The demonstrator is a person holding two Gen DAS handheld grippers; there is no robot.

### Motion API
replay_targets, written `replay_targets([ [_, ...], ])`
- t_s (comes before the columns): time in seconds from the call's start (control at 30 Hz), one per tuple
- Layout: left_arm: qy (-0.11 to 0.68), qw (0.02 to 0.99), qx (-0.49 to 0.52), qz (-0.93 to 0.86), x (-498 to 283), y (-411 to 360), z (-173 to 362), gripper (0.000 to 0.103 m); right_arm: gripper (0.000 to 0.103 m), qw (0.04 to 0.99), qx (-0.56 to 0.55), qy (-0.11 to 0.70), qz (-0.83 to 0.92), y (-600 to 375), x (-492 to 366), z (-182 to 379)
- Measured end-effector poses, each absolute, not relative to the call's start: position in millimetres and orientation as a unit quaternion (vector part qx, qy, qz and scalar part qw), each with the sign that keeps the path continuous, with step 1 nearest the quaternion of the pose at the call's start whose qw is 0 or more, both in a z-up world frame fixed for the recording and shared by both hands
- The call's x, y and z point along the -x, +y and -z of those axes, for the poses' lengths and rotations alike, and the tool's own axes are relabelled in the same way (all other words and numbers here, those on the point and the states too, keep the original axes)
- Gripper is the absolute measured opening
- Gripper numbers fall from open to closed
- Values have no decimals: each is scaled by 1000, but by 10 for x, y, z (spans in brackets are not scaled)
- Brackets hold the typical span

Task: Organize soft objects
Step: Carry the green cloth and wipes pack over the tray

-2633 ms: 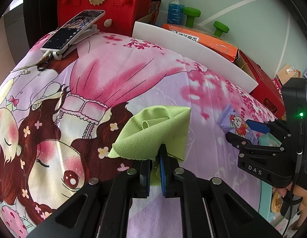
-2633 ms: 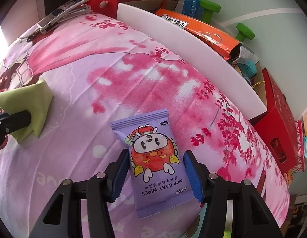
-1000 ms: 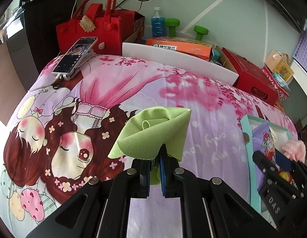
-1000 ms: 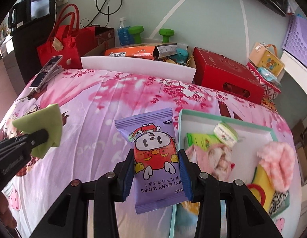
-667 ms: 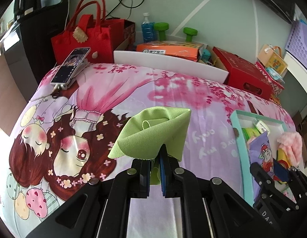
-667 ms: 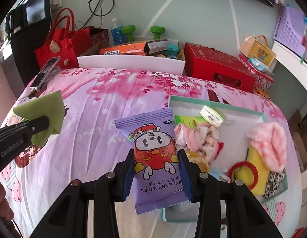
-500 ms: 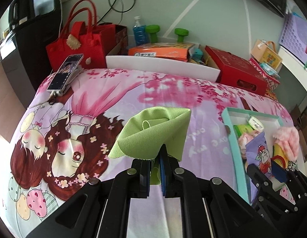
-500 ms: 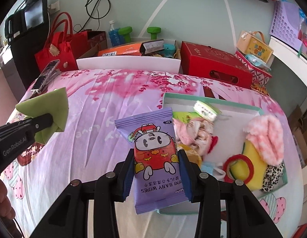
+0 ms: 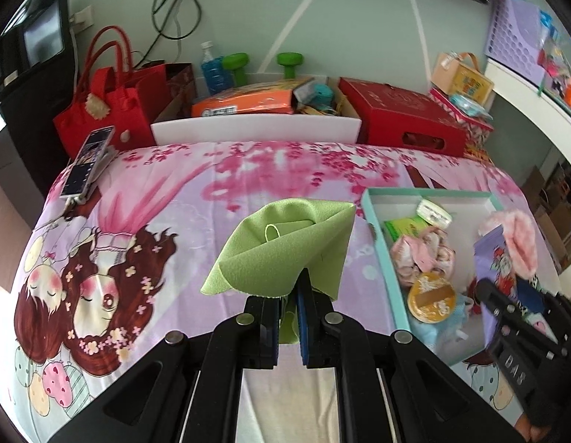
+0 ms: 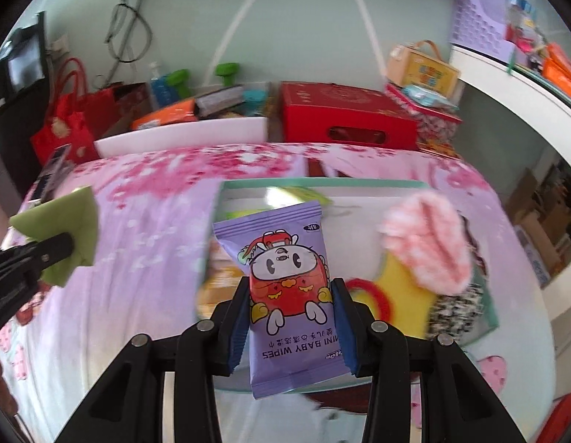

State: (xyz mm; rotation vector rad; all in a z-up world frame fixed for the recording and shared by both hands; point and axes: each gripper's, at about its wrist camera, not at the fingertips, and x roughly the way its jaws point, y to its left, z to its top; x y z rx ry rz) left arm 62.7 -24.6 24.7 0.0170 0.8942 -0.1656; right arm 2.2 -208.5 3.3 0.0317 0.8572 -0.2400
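- We see a bed (image 9: 197, 199) covered by a pink and lilac cartoon-print sheet (image 9: 112, 258).
- We find a phone (image 9: 86, 162) lying at its far left corner.
- We see a teal-rimmed tray (image 9: 378, 221) resting on its right side, filled with soft items.

We count 2 tools: the left tool (image 9: 288, 297) and the right tool (image 10: 290, 302). We see 1 green cloth (image 9: 281, 249), 1 purple pack of baby wipes (image 10: 285, 280) and 1 teal tray (image 9: 376, 217). Behind the bed we count 2 green dumbbells (image 9: 235, 62), 1 blue bottle (image 9: 210, 68), 1 red bag (image 9: 108, 110), 1 red box (image 9: 403, 118) and 1 orange box (image 9: 245, 105). We also count 1 phone (image 9: 86, 162) and 1 pink fluffy sock (image 10: 427, 238).
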Motion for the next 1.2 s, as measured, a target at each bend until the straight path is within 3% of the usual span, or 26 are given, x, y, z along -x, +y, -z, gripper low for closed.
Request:
replay_targets([
  [0.53, 438, 880, -17, 182, -646, -1068, -125, 8, 44, 888, -90, 402, 203, -3049, 168, -20],
  [1.07, 416, 874, -68, 239, -670, -1773, -42, 8, 44, 895, -109, 386, 194, -3245, 101, -32],
  [1.2, 412, 875, -72, 245, -678, -1825, -45, 15, 46, 895, -108, 390, 190, -3245, 66, -5],
])
